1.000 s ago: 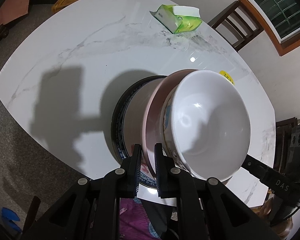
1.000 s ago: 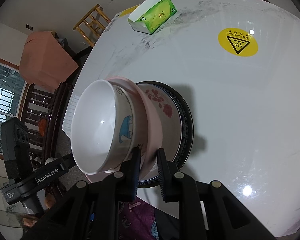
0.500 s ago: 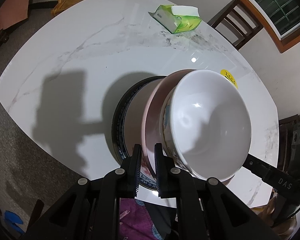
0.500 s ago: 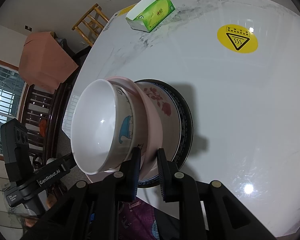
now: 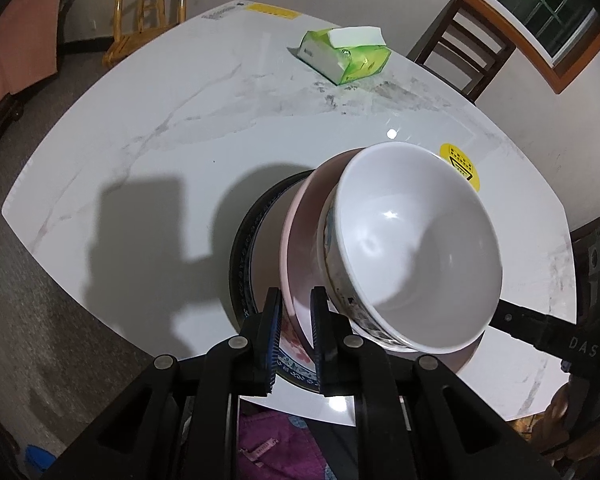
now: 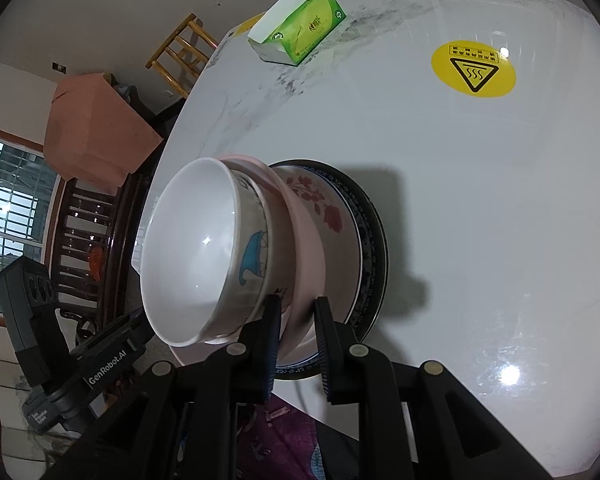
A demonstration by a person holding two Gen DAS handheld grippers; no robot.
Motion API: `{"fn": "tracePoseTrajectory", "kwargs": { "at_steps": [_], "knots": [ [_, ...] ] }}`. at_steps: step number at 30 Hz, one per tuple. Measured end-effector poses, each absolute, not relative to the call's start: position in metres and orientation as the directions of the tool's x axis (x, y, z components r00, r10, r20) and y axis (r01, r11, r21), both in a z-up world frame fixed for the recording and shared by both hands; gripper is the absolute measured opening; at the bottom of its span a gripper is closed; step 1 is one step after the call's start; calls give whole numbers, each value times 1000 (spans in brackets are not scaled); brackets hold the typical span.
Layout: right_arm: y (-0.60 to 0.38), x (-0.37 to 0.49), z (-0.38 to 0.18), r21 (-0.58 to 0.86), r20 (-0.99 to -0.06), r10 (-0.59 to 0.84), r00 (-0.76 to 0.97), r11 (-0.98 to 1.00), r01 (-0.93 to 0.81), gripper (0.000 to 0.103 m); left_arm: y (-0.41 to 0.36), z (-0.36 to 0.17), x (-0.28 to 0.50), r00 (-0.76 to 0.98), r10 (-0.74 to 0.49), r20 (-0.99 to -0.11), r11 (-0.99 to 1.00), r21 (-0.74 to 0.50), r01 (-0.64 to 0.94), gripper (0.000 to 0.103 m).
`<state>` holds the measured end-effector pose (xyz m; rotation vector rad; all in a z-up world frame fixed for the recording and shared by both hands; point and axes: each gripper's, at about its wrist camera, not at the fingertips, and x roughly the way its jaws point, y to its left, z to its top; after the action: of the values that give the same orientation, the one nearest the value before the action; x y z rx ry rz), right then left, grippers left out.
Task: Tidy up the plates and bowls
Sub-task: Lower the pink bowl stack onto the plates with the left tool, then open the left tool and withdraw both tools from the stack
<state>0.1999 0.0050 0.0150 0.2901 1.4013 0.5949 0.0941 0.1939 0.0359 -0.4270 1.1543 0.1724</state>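
A white bowl with a blue drawing on its side sits in a pink deep plate. Under them a floral plate lies in a dark blue-rimmed plate on the white marble table. My left gripper is shut on the near rim of the pink plate. My right gripper grips the pink plate's rim at the opposite side. The body of each gripper shows in the other's view, and the bowl hides its tips there.
A green tissue box lies at the far side of the table, and a yellow warning sticker is stuck near it. A dark wooden chair and a light wooden chair stand beyond the table's edges.
The left wrist view has tilted a little and shows more of the far room. The stack and both grips look unchanged.
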Motion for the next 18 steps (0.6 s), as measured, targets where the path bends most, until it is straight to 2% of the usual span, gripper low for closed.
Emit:
{"fn": "tracePoseTrajectory", "kwargs": {
  "at_steps": [10,15,18],
  "knots": [
    [-2,201,11,558,-815,577,56,807,-196,20,186,38,94,428,-16,-903,928,-172,-330,16],
    [-5,202,12,567,-806,587,74,801,-192,20,190,38,91,437,17,-899,928,-149,-342,31],
    [-4,201,14,554,-810,579,91,807,-206,20,191,37,90,444,23,-896,927,-147,-345,37]
  ]
}}
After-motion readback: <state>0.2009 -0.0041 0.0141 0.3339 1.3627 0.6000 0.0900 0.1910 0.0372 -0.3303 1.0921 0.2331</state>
